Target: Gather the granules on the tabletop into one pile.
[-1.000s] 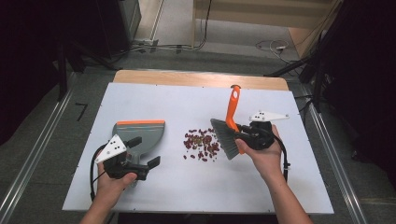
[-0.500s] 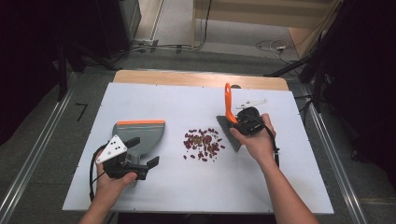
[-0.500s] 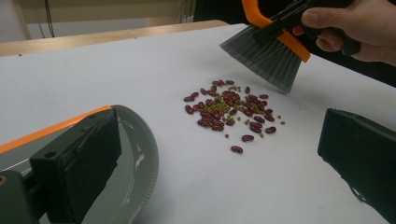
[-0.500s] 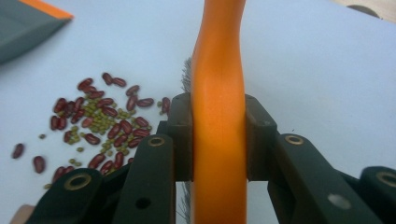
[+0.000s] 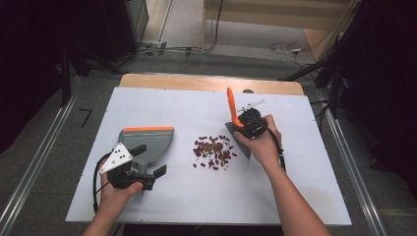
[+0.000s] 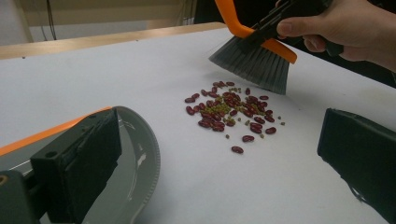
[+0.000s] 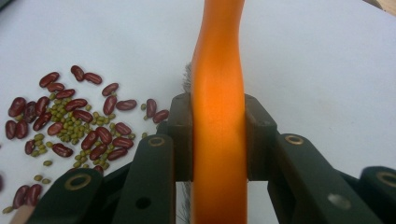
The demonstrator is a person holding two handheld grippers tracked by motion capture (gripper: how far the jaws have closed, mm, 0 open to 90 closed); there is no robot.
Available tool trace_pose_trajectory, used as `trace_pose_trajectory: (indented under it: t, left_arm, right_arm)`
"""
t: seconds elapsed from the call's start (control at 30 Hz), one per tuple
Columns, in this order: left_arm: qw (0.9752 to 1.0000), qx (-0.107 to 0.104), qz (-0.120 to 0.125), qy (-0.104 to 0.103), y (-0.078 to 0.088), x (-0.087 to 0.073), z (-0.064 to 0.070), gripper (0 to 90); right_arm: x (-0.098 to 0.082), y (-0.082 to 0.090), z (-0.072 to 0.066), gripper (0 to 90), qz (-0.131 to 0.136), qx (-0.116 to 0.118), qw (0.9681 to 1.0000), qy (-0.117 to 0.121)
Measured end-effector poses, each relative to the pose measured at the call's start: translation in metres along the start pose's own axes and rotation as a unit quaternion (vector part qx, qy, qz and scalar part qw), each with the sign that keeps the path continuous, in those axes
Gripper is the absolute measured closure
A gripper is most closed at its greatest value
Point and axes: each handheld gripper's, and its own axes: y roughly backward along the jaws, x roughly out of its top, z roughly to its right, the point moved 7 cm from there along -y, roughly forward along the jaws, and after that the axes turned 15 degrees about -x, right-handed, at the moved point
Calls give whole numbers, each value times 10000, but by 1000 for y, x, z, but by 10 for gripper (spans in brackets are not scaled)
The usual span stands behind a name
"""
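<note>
Where bristles hide above: brush (image 6: 254,65) beside beans (image 6: 229,112).

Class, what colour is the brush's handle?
Orange; the brush handle shows best in the right gripper view.

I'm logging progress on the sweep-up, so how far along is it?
Done: the right gripper is shut on the brush, and the left gripper is at the dustpan, though its grip is unclear. In hand: the bristles hover beside the beans. Left: all the sweeping; the beans lie on the table, none visibly in the dustpan.
</note>
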Motion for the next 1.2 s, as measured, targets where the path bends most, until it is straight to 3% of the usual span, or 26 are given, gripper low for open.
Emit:
trace_pose_trajectory:
  t: [0.3, 0.6, 0.9, 1.2]
  left_arm:
    - [10000, -18, -5, -14, -1, 0, 2, 0]
    - [10000, -22, -45, -18, -2, -1, 2, 0]
    - [10000, -28, -44, -16, -3, -1, 2, 1]
    - [10000, -30, -86, -12, -5, -3, 2, 1]
  right_arm:
    - [3, -7, -11, 686, -43, -122, 9998, 128]
    - [5, -7, -31, 690, -83, 123, 9994, 321]
    - [-1, 0, -40, 691, -73, 311, 9981, 519]
    - [-3, 7, -45, 690, -68, 510, 9971, 569]
